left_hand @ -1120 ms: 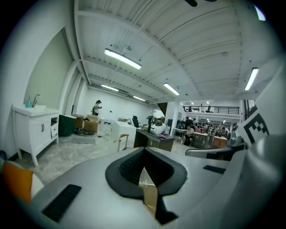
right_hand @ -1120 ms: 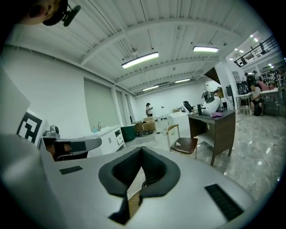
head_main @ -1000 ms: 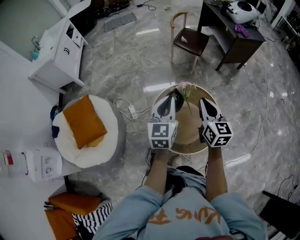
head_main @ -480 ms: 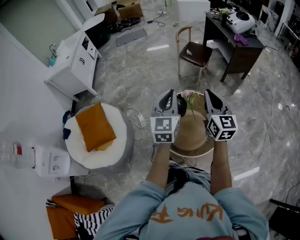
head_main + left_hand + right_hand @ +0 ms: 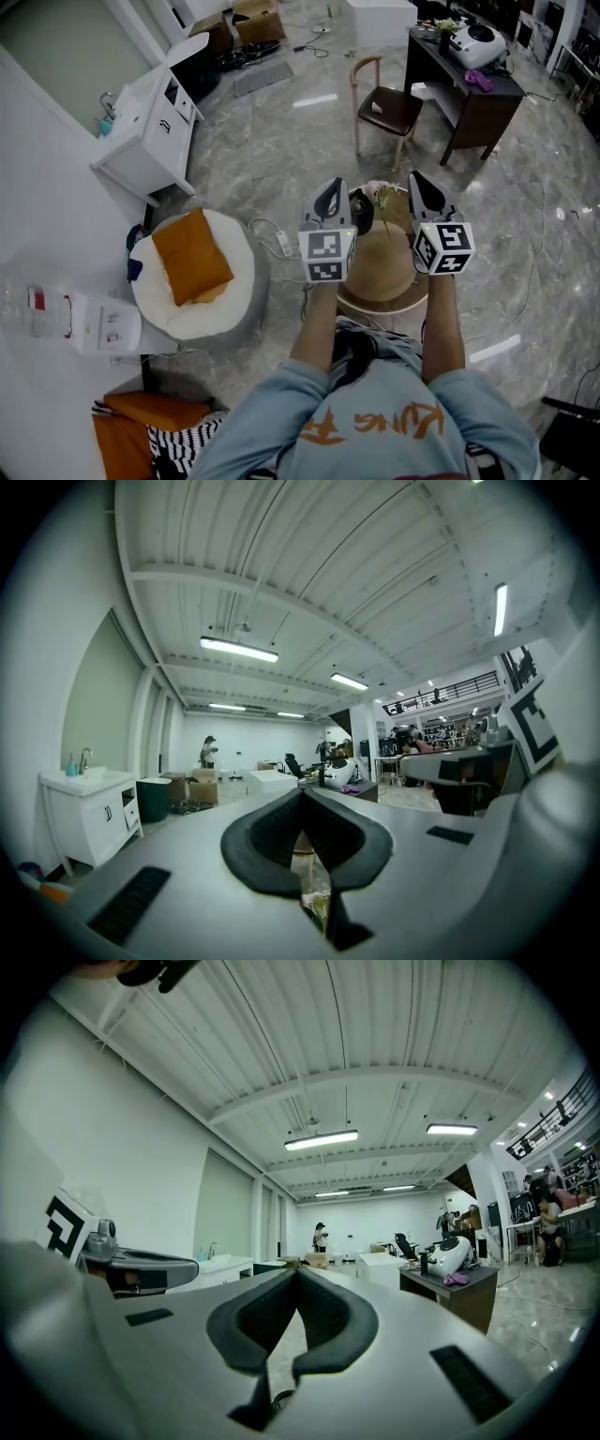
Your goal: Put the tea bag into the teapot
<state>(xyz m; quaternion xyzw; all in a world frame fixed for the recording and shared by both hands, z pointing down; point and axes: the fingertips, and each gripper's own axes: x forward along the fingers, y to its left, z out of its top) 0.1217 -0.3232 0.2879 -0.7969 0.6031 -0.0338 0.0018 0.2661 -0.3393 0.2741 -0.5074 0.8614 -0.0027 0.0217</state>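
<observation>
I have both grippers over the round desk [image 5: 375,302]. My left gripper [image 5: 331,186] has its jaws pressed together at the tips, and so does my right gripper [image 5: 418,181]. The dark teapot [image 5: 362,212] sits at the desk's far edge, just beside the left gripper and near the pink flowers [image 5: 379,191]. I cannot make out the tea bag.

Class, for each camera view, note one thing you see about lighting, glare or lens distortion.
Head view: bright white glare patches on the polished floor, and straight edges bow near the frame's border. Left gripper view: heavy fisheye with black corners, and the strip light curves. Right gripper view: the same round black surround, and the right claw looms oversized close to the lens.
</observation>
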